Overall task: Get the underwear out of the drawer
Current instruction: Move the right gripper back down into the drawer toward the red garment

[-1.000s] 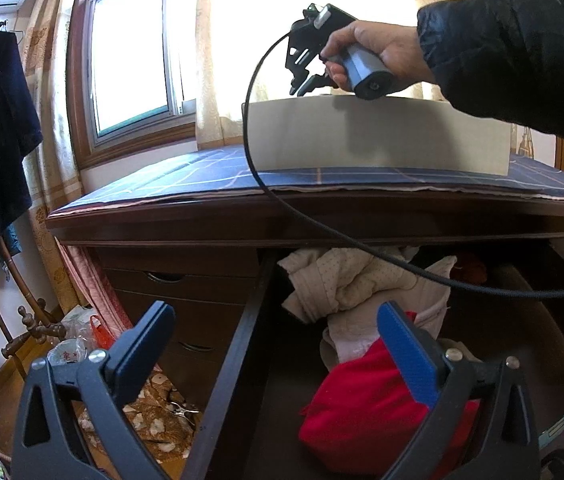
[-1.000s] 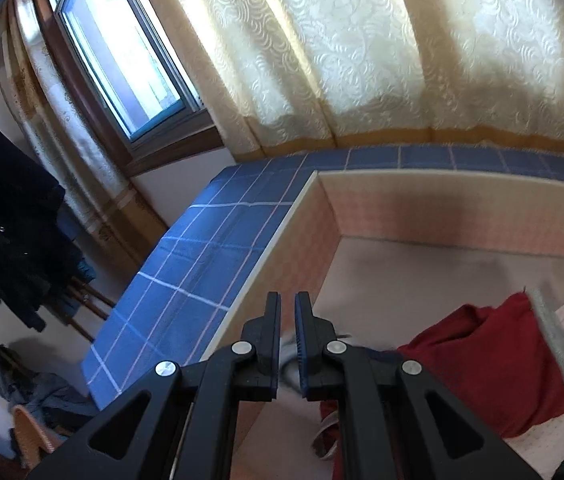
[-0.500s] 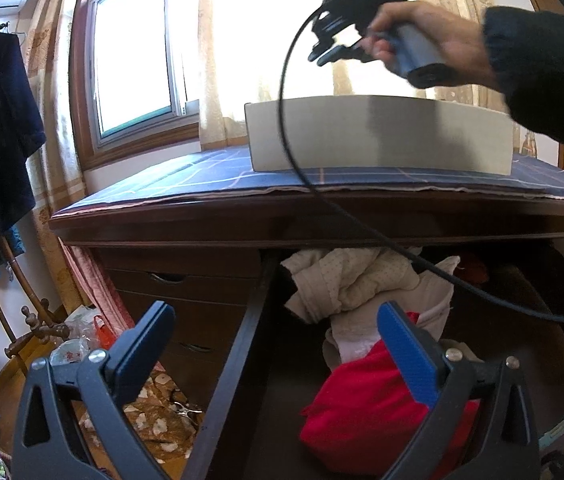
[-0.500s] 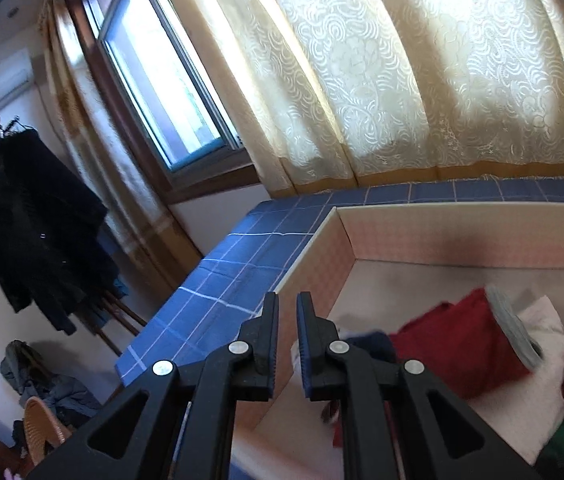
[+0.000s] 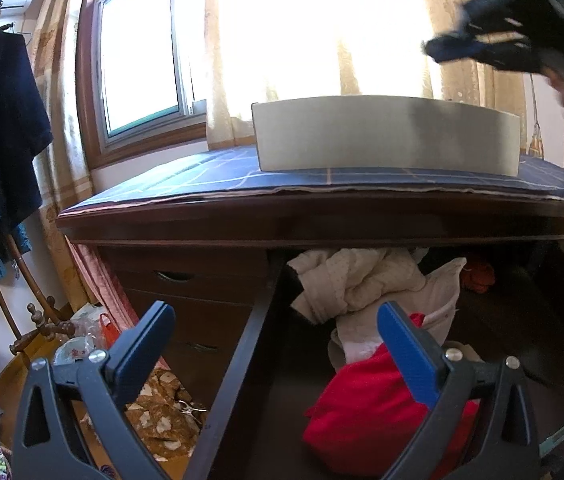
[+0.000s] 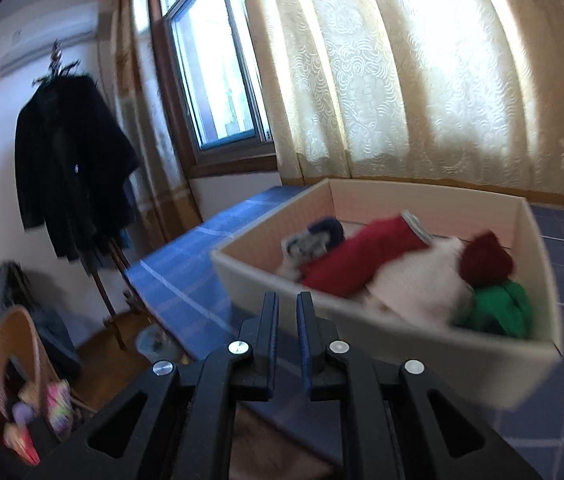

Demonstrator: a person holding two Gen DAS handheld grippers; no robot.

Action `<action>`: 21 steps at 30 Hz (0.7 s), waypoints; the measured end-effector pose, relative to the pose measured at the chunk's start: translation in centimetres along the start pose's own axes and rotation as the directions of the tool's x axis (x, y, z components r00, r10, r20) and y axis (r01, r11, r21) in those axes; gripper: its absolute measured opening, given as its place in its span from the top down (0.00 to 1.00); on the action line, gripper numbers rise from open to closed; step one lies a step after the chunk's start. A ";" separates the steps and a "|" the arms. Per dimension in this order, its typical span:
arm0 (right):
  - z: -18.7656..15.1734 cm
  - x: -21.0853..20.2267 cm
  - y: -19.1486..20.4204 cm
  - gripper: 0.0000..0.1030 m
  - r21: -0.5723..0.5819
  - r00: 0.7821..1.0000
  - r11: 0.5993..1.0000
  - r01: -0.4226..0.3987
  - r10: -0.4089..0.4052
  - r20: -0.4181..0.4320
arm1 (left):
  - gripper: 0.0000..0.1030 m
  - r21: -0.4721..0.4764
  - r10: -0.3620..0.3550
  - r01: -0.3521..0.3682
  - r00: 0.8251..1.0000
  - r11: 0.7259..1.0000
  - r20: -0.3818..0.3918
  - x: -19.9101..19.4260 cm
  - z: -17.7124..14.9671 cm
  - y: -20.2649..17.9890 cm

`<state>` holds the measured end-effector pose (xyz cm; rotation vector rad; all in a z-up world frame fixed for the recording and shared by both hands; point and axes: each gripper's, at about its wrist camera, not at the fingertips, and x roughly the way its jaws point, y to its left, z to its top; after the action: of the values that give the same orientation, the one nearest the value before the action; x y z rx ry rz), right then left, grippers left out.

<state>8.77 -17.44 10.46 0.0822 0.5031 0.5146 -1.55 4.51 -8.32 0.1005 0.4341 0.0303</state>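
The left tongs (image 5: 273, 344) gape wide and empty over the open drawer (image 5: 237, 364), where red underwear (image 5: 366, 412) lies just beneath them. Beyond, the right tongs (image 6: 286, 312), nearly closed on nothing, hover before the counter's (image 6: 185, 264) box (image 6: 362, 340) of clothes.

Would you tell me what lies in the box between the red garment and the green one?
A white garment lies between the red garment and the green one in the box, shown in the right wrist view.
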 end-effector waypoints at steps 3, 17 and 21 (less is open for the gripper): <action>-2.8 -1.9 0.3 0.90 -0.074 0.998 0.995 0.061 -0.062 -0.015 | 0.00 0.003 0.009 -0.009 1.000 1.000 -0.002 0.1 0.0 -0.1; -12.1 -3.5 -1.8 0.46 -0.224 0.945 0.969 0.109 -0.171 -0.279 | 0.00 -0.007 0.018 -0.018 1.000 1.000 -0.010 0.0 -0.1 0.0; -13.1 -3.1 -1.1 0.42 -0.279 0.929 0.957 0.081 -0.174 -0.326 | 0.00 0.001 0.023 -0.023 1.000 1.000 -0.008 0.0 -0.2 0.0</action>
<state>0.68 -20.53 0.11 -0.2999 0.7774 0.4636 -1.64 4.50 -8.48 0.1060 0.4408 0.0528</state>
